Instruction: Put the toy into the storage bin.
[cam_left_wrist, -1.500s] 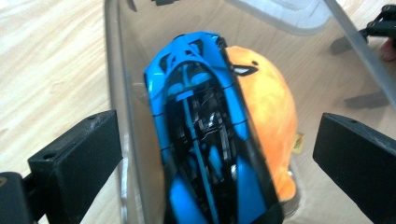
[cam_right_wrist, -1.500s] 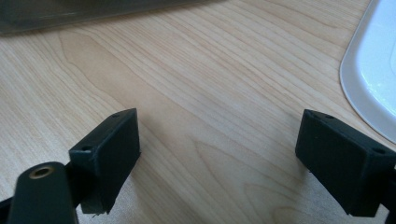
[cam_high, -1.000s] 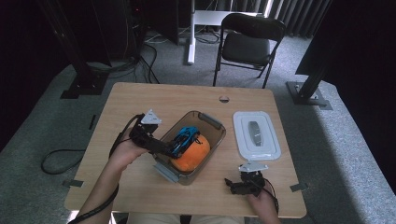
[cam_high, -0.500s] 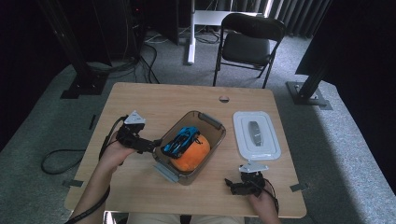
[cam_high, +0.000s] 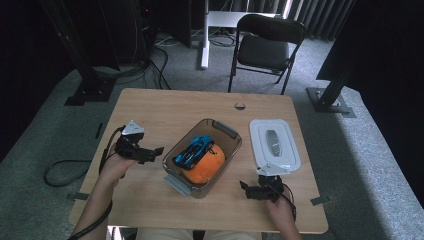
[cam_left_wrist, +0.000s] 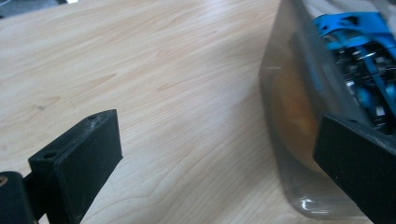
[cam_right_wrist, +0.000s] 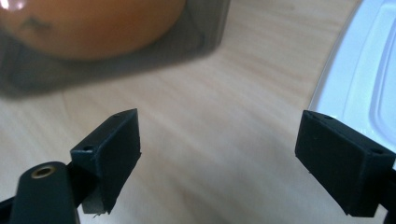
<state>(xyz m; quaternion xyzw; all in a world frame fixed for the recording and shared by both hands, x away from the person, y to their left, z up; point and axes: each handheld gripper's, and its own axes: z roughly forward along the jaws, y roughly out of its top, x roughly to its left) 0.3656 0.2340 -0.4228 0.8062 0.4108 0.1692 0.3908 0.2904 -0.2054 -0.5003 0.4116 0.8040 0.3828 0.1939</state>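
From the high view, a clear container sits near the middle of the wooden bench, holding an orange ball with a blue toy car lying on top of it. The left gripper rests just left of the container, jaws spread and holding nothing. The right gripper lies near the front edge, to the right of the container, also spread and empty. A white lid lies flat just behind it, and a black chair stands on the floor beyond the bench. In the left gripper view, the container wall stands by the right jaw, the car visible through it. In the right gripper view, bare bench lies between the parted jaws, with the ball ahead at left and the lid at right.
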